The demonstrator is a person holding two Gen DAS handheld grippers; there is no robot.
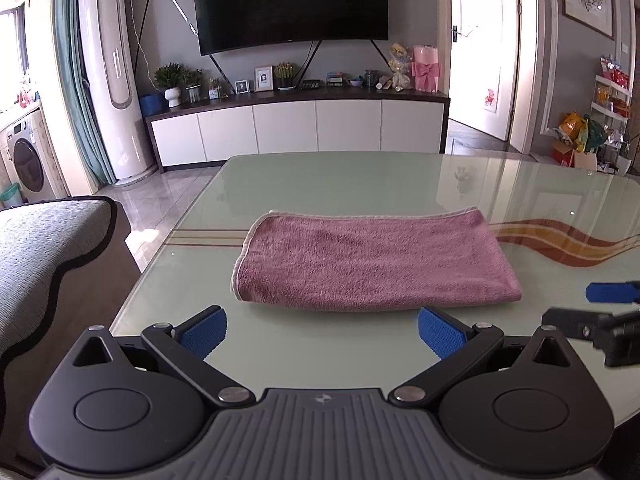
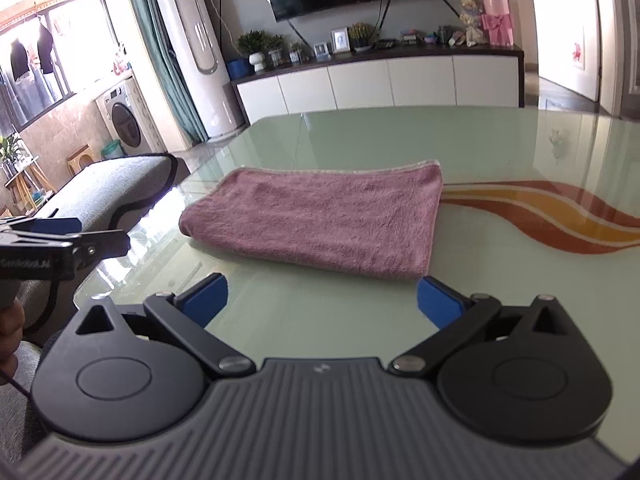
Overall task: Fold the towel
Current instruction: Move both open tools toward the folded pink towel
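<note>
Towel (image 1: 372, 264) is laid flat mid-table (image 1: 320, 176), already doubled lengthwise, nothing touching it. Left gripper (image 1: 322, 334) and right gripper (image 2: 322, 300) are held just short of its near edge, jaws apart, empty. Judged: between folds; a short end probably gets pinched next.

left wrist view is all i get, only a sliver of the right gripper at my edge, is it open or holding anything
observer: The right gripper is wide open and empty, short of the towel.
operator: where's it pointed
observer: At the towel's near long edge; its right-hand pad sits just before the near right corner.
operator: anything else i can't see
observer: A hand shows at the frame edge below the left gripper.
</note>
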